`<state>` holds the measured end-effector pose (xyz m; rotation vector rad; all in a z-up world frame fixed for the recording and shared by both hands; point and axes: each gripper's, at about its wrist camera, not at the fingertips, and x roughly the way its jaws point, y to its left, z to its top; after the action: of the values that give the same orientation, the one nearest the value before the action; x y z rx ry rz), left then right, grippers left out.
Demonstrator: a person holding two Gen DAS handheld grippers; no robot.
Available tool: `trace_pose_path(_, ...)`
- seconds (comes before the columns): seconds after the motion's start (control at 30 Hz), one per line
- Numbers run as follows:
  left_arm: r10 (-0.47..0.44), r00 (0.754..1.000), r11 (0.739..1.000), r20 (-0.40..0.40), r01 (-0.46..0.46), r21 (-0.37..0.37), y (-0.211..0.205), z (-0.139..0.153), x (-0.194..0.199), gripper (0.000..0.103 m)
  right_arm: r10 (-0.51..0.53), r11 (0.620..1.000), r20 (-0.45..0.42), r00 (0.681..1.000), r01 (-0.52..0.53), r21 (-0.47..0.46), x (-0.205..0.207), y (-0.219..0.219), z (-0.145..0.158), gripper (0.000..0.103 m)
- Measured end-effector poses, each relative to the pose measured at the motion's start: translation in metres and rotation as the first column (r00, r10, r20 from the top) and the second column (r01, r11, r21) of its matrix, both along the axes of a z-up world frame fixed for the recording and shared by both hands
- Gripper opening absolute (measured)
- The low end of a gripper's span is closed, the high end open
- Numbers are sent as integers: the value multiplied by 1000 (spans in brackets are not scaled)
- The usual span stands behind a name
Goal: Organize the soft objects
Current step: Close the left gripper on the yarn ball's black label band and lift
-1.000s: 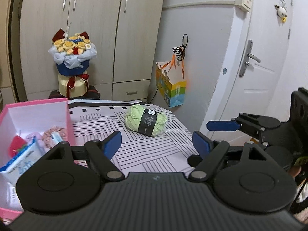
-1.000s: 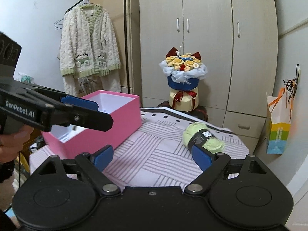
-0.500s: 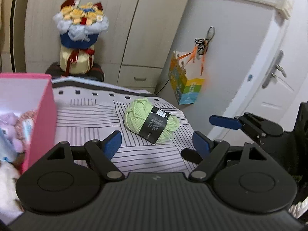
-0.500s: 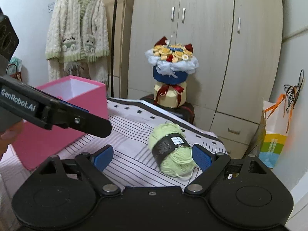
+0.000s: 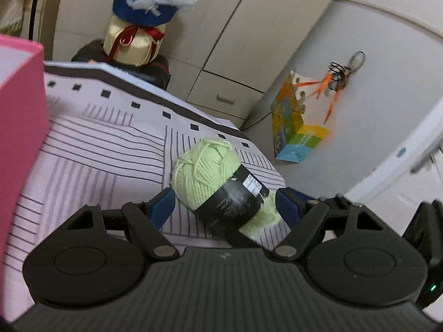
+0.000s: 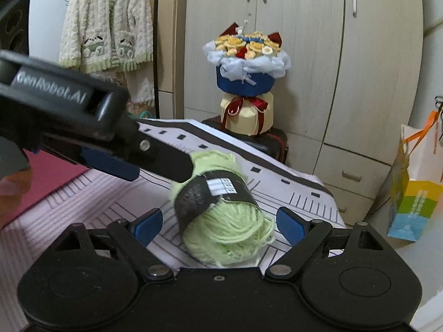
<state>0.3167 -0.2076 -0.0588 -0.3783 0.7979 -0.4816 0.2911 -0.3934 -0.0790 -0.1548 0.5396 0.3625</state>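
The left hand-held gripper [image 5: 224, 206] has its blue pads on either side of a ball of light green yarn [image 5: 206, 175]. Its jaws have just been closing a little, and the yarn lies between them; the left pad sits right against the yarn's side, though whether either pad presses in cannot be told. The right hand-held gripper [image 6: 218, 225] comes at the same ball from another side, its jaws spread wide with clear gaps between both blue pads and the yarn, so it is released and grasps nothing. In the right wrist view, the left hand-held gripper's black finger [image 6: 166, 163] lies across the ball's far upper end.

The yarn, wrapped in a black paper band [image 6: 210, 193], lies on its side on a table covered with a pale striped cloth [image 5: 97, 160], near the cloth's far right corner. A pink box [image 5: 19, 116] stands at the left on the same cloth, well apart from the yarn.

Beyond the table, a bouquet [image 6: 246, 55] in blue wrapping stands before a beige wardrobe [image 6: 304, 55]. A fluffy cream cardigan [image 6: 108, 27] hangs at the left, and a colourful paper bag [image 5: 296, 132] hangs against the wall at the right.
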Motion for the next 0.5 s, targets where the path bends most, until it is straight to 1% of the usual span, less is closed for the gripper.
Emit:
trace_pose_path(0.1, 34, 998, 999, -60, -36, -25, -6, -12, 14, 77, 0, 999, -26, 1000, 1, 37, 13, -6, -11, 92)
trace_pose_path(0.23, 59, 993, 997, -100, -63, -37, -11, -24, 26, 77, 1, 996, -52, 999, 3, 86, 22, -11, -21, 96)
trace_pose_path(0.33, 61, 988, 994, -143, -72, -76, -11, -33, 31, 77, -12, 996, -71, 997, 18, 84, 26, -9, -27, 96)
trace_pose_path(0.37, 61, 987, 994, -147, -74, -82, -11, -35, 31, 77, -21, 996, -77, 997, 27, 88, 27, -8, -27, 95)
trace_pose_path(0.43, 61, 989, 994, -133, -72, -84, -12, -36, 29, 77, -30, 993, -86, 996, 39, 113, 27, -9, -28, 95)
trace_pose_path(0.5, 55, 988, 993, -142, -68, -91, -13, -39, 31, 78, -18, 990, -92, 996, 31, 138, 26, -8, -28, 91)
